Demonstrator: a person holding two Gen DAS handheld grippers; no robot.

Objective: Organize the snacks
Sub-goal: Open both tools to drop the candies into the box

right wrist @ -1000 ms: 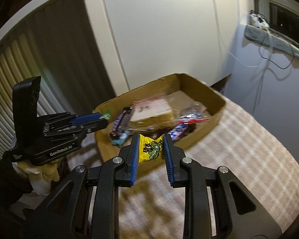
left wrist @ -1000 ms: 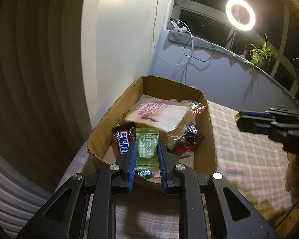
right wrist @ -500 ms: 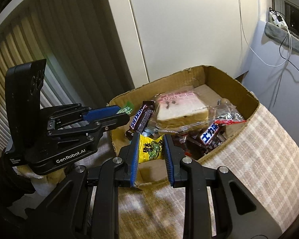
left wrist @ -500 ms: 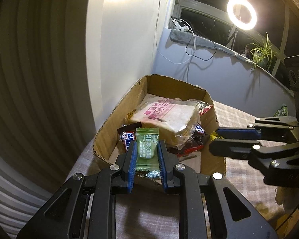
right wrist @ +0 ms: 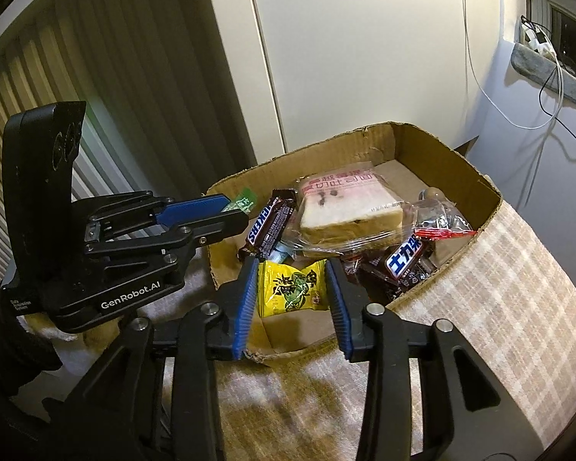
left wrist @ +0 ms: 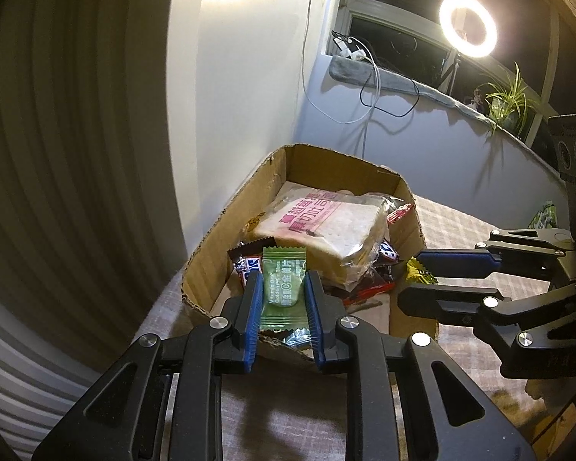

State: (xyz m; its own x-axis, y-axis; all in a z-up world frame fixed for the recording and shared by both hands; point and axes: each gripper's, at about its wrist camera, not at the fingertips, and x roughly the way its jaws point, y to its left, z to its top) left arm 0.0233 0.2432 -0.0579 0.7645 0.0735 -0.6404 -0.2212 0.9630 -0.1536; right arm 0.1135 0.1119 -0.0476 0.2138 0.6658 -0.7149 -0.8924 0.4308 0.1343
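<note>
Right gripper (right wrist: 292, 299) came over the cardboard box's (right wrist: 484, 188) near edge, fingers opening off the yellow packet (right wrist: 290, 292), releasing it; left gripper (left wrist: 282, 307) still clamped the green sachet (left wrist: 284, 284).

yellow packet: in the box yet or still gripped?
Over the box, being released: right gripper jaws are opening, yellow packet still between them.

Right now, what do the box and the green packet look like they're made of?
The box looks like plain brown corrugated cardboard, matte, with torn ragged rims. The green packet, between the left gripper's fingers, looks like thin glossy plastic film: it has crimped zigzag ends and catches the light.
</note>
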